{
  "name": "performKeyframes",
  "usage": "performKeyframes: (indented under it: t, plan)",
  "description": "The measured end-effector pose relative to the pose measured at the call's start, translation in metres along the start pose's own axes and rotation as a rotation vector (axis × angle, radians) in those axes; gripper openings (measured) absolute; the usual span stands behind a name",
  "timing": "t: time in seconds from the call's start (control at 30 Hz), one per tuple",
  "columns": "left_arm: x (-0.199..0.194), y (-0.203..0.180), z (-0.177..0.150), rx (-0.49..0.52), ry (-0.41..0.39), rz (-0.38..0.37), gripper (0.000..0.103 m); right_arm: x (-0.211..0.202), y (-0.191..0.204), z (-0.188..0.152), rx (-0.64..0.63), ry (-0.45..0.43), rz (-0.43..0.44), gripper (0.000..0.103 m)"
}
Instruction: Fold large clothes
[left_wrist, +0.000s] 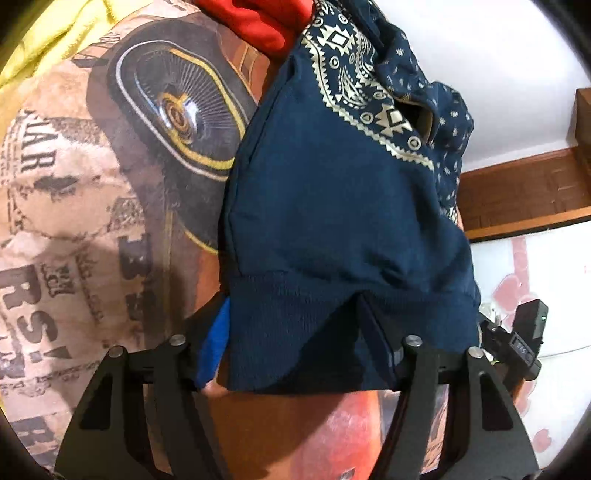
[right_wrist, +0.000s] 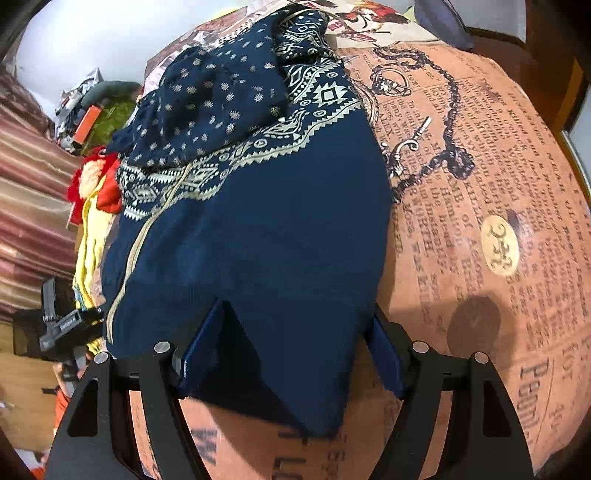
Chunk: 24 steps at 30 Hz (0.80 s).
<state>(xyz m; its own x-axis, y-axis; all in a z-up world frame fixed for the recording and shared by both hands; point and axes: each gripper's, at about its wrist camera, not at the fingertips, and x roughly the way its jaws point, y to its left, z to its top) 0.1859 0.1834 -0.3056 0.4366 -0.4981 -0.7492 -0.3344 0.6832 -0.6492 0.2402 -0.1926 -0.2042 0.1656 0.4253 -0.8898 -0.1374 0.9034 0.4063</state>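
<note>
A navy sweater (left_wrist: 332, 229) with a cream geometric band across its chest lies folded on a bed covered by a sheet (left_wrist: 74, 206) printed like old newspaper, with a car wheel on one part and a chain with a key on another. The sweater's ribbed hem faces both cameras and drapes over the tongs. In the left wrist view the left gripper (left_wrist: 295, 343) has its fingers spread wide, and the hem lies across them and over the gap between; a blue finger pad (left_wrist: 216, 343) shows at the left edge of the cloth, the other finger is mostly under the knit. In the right wrist view the right gripper (right_wrist: 291, 350) is likewise spread, with the hem hanging over both blue-padded fingers (right_wrist: 201, 350) and dropping in a point between them. Neither pair is pinched together on the cloth. Beyond the sweater's collar lie a red garment (left_wrist: 258, 22) and a yellow cloth (left_wrist: 55, 37). The left gripper also shows at the left edge of the right wrist view, beside the sweater.
</note>
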Motion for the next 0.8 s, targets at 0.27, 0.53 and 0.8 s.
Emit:
performKeyframes:
  t: [0.27,0.53,0.8]
  plan:
    - [-0.010,-0.028,0.010,0.075,-0.058,0.022,0.008,-0.006,-0.002,0.006,0.000,-0.024,0.061,0.017]
    - [-0.063,-0.092,0.030,0.254,-0.236,0.042,0.008,-0.037,0.017,0.031,-0.034,-0.147,0.150,0.011]
    - [-0.105,-0.149,0.070,0.351,-0.406,0.028,0.007,-0.066,0.048,0.082,-0.087,-0.303,0.193,0.009]
